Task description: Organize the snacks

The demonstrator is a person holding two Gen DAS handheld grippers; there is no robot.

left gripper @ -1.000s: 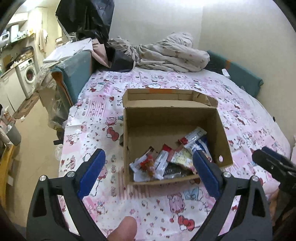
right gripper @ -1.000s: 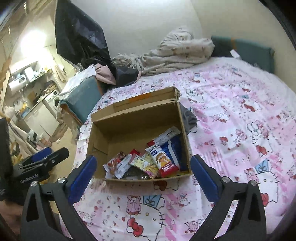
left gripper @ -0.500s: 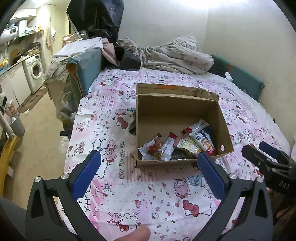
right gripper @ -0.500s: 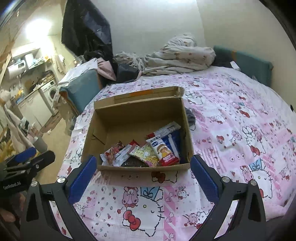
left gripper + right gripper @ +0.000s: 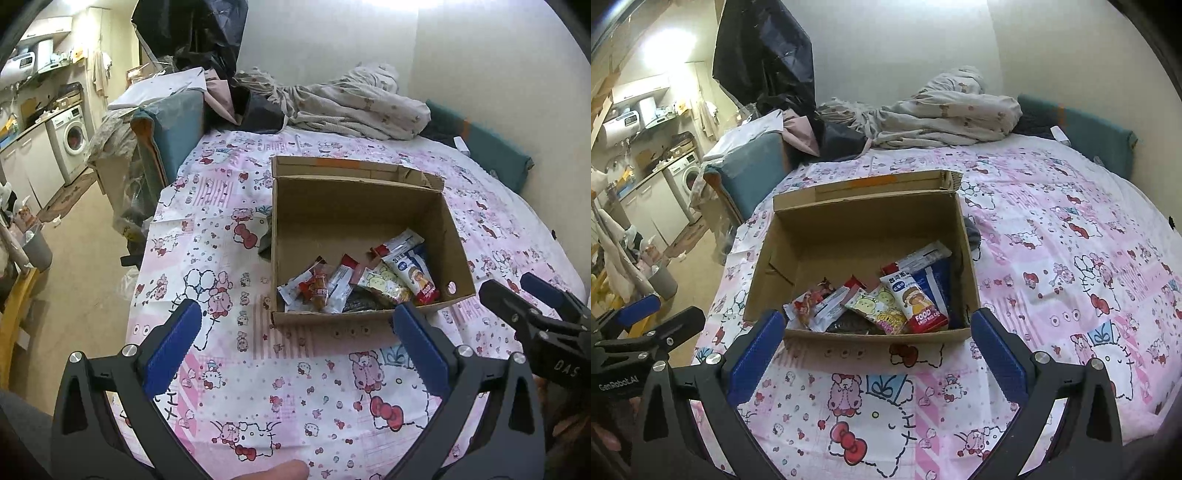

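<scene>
An open cardboard box [image 5: 456,254] [image 5: 857,218] sits on a pink cartoon-print bedspread. Several snack packets [image 5: 354,286] [image 5: 882,301] lie piled at its near end, among them a red and white packet marked FOOD [image 5: 921,301]. My left gripper [image 5: 295,334] is open and empty, above the bedspread in front of the box. My right gripper [image 5: 877,341] is open and empty, just short of the box's near wall. Each gripper shows at the edge of the other's view, the right [image 5: 532,317] and the left [image 5: 646,332].
Crumpled bedding [image 5: 354,107] and dark clothes [image 5: 255,110] are piled at the far end of the bed. A teal cushion [image 5: 495,147] lies along the right wall. A teal chair [image 5: 177,133], a washing machine [image 5: 72,138] and a grey bin [image 5: 37,251] stand left of the bed.
Both grippers have drawn back from the box and risen, so more bedspread shows in front of it. The box and snacks have not moved.
</scene>
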